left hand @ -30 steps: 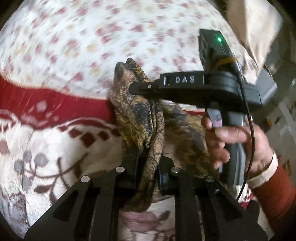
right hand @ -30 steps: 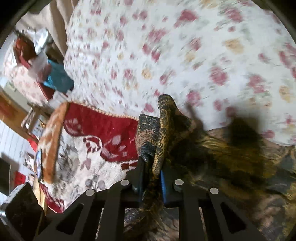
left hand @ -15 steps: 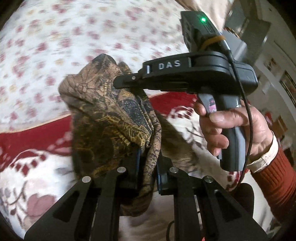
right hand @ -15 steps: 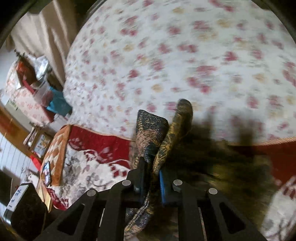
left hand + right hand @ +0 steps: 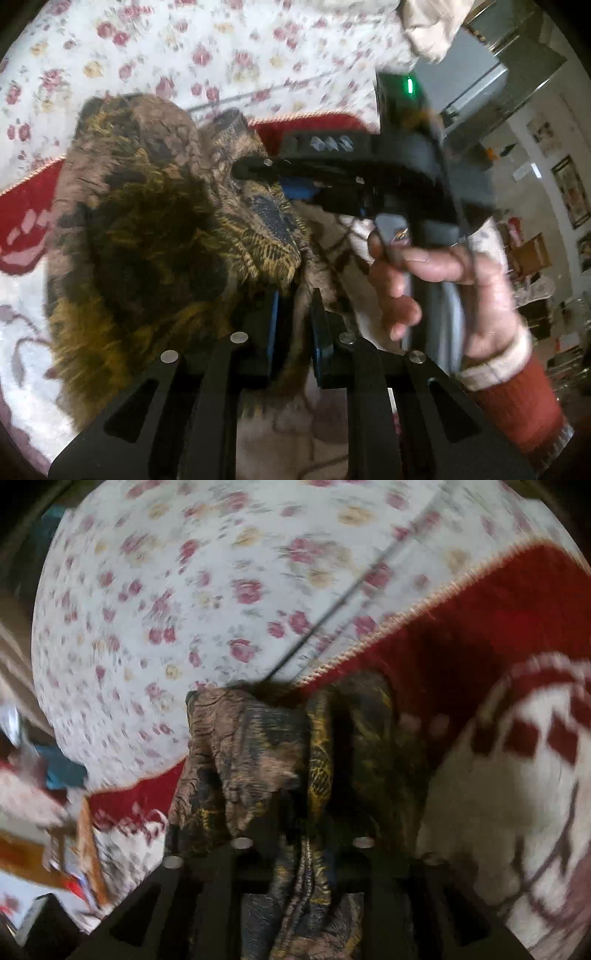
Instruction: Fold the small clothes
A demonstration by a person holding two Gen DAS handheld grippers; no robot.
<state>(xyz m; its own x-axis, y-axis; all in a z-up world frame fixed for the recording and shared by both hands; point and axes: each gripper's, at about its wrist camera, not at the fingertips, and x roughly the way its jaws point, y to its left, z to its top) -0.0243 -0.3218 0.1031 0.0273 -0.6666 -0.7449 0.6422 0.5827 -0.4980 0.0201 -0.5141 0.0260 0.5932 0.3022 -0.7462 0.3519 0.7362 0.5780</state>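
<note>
Left wrist view: the left gripper [image 5: 293, 325] is clenched on a fold of the brown-and-gold patterned garment [image 5: 147, 229], held above the red-and-white blanket [image 5: 22, 221]. The right gripper [image 5: 258, 168] meets its upper edge.

Right wrist view: the right gripper's [image 5: 301, 843] jaws have just been opening, garment [image 5: 258, 746] between them; contact is blurred. The fabric looks soft and limp: take hold at the edges.

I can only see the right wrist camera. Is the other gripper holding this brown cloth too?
Observer: Yes. The left wrist view shows the left gripper shut on the brown cloth.
Operator: Who's holding my gripper?
Observer: A hand with a red sleeve grips the handle of the right gripper. Its jaws have just been opening, with cloth between them.
Operator: Does it have a light?
Observer: Yes, a green light glows on top of it.
</note>
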